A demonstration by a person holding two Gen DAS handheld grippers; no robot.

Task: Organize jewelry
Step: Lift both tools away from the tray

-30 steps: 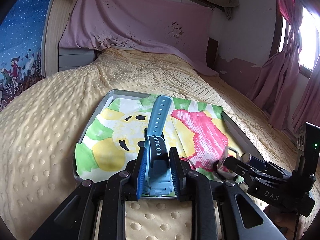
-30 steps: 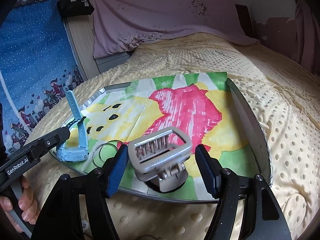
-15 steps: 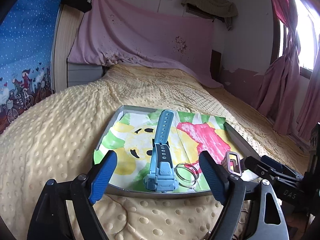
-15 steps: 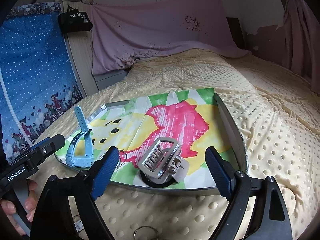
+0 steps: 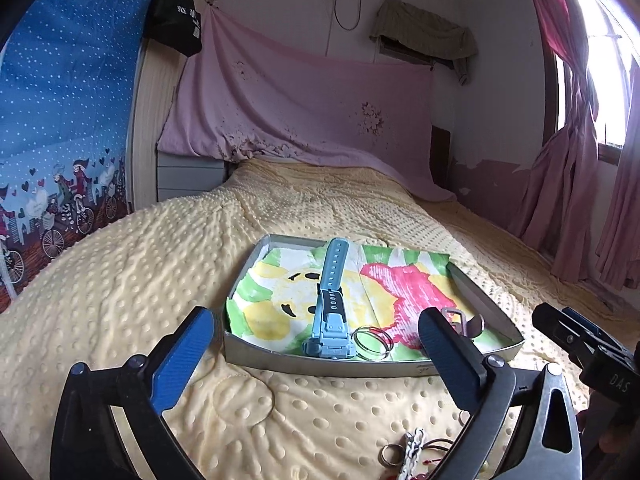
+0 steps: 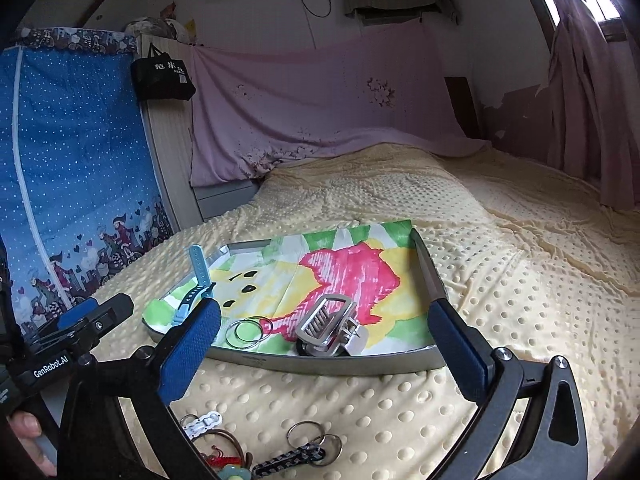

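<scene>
A grey tray [image 5: 280,360] lined with a colourful drawing lies on the yellow blanket. In it are a light blue watch [image 5: 330,312], thin metal rings [image 5: 372,344] and a silver hair clip [image 6: 328,324]. My left gripper [image 5: 314,314] hovers in front of the tray's near wall. Its jaws are opening wide with nothing between them. My right gripper [image 6: 324,308] is also back from the tray, jaws opening and empty, with the hair clip lying free ahead. In the left wrist view the clip is partly hidden behind one finger.
Loose key rings [image 6: 308,434], a white link bracelet [image 6: 202,424] and cords lie on the blanket close below the grippers. The other gripper's body shows at each view's edge [image 5: 584,348] [image 6: 80,320]. A pink sheet covers the headboard; curtains hang at the right.
The left gripper let go of the blue watch and the right one let go of the hair clip. Both opened wide and drew back and up from the tray.
</scene>
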